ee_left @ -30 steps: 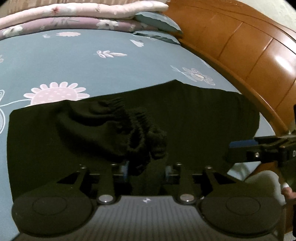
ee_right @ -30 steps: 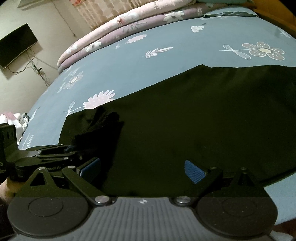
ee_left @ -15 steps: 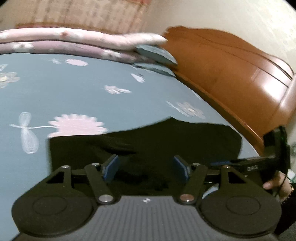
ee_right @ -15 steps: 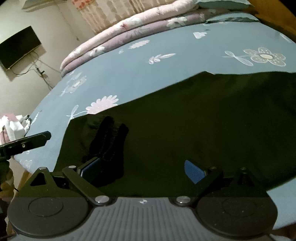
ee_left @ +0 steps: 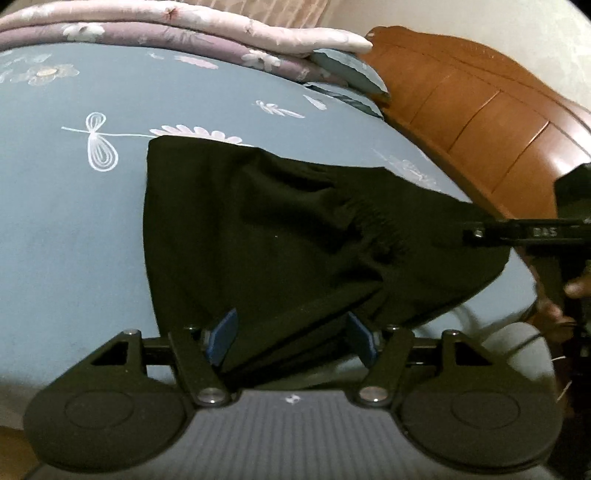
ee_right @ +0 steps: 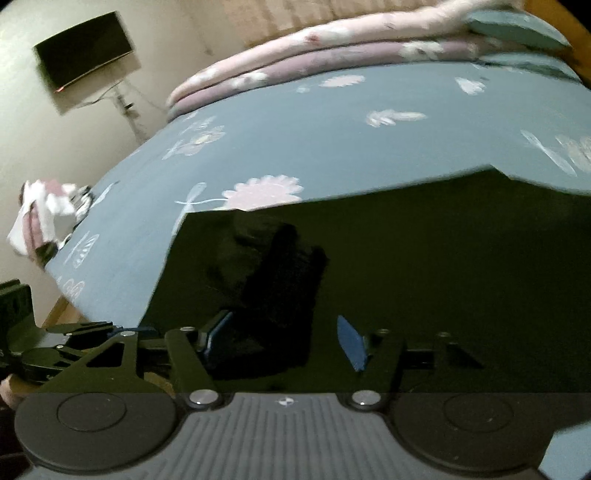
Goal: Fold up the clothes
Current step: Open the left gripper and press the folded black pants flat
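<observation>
A black garment (ee_left: pixel 277 236) lies spread on the blue flowered bed sheet (ee_left: pixel 74 221). Its gathered elastic waistband (ee_left: pixel 376 218) is bunched toward the right. My left gripper (ee_left: pixel 291 338) is open at the garment's near edge, with a fold of black cloth running between its blue pads. In the right wrist view the same garment (ee_right: pixel 424 258) fills the lower half, with a dark bunch (ee_right: pixel 280 266) ahead of the fingers. My right gripper (ee_right: pixel 282 339) is closing, with black cloth between its pads, which do not press on it. The left wrist view shows it from the side, over the waistband.
Folded pink and purple quilts (ee_left: pixel 184 29) and a blue pillow (ee_left: pixel 347 70) lie at the bed's far side. A wooden headboard (ee_left: pixel 480 122) runs along the right. A wall television (ee_right: pixel 85 48) and a heap of pale cloth (ee_right: pixel 40 210) are on the left.
My left gripper has let go of the bunched waistband, opened, and moved left to the garment's near edge. The right gripper's jaws have narrowed and its view has rolled.
</observation>
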{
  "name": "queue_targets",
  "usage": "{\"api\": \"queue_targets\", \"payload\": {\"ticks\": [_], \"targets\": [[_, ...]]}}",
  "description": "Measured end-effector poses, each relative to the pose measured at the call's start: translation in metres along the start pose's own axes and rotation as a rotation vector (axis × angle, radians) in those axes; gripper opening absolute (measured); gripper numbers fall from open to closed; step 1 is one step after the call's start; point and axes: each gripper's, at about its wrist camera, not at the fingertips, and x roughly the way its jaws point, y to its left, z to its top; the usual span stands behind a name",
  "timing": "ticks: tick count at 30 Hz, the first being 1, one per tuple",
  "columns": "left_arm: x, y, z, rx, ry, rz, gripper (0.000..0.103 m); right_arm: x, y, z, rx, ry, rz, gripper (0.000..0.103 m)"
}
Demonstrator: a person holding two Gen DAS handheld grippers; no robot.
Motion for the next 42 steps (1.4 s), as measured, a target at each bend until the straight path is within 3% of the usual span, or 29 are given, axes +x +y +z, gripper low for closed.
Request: {"api": "queue_targets", "payload": {"ticks": [7,10,13,16,20,27,32,34,42], "targets": [[-0.022,0.015,0.048,0.024,-0.121,0.019,0.065,0.029,0.051,0.031,-0.233,-0.051,0.108,0.065],[-0.015,0.024,0.072,0.01,-0.167,-0.002,0.066,0.056,0.057,0.027,-0.269,0.002,0.144,0.065],[0.007,0.031,0.089,-0.004,-0.168,-0.027,0.067,0.079,0.047,0.016,-0.252,0.065,0.105,0.065],[0.039,0.045,0.091,-0.036,-0.123,0.03,0.067,0.082,0.035,0.008,-0.202,0.072,0.127,0.065],[0.06,0.067,0.09,-0.098,-0.126,0.105,0.066,0.081,0.031,0.005,-0.197,0.068,0.146,0.065],[0.043,0.058,0.104,-0.092,-0.171,0.055,0.069,0.078,0.028,0.0,-0.201,0.05,0.173,0.067],[0.072,0.062,0.106,-0.1,-0.104,0.105,0.069,0.077,0.024,0.0,-0.182,0.043,0.197,0.069],[0.074,0.063,0.107,-0.111,-0.12,0.104,0.069,0.074,0.024,0.002,-0.184,0.033,0.196,0.069],[0.032,0.037,0.101,-0.067,-0.113,0.037,0.07,0.063,0.026,0.035,-0.238,-0.065,0.215,0.076]]}}
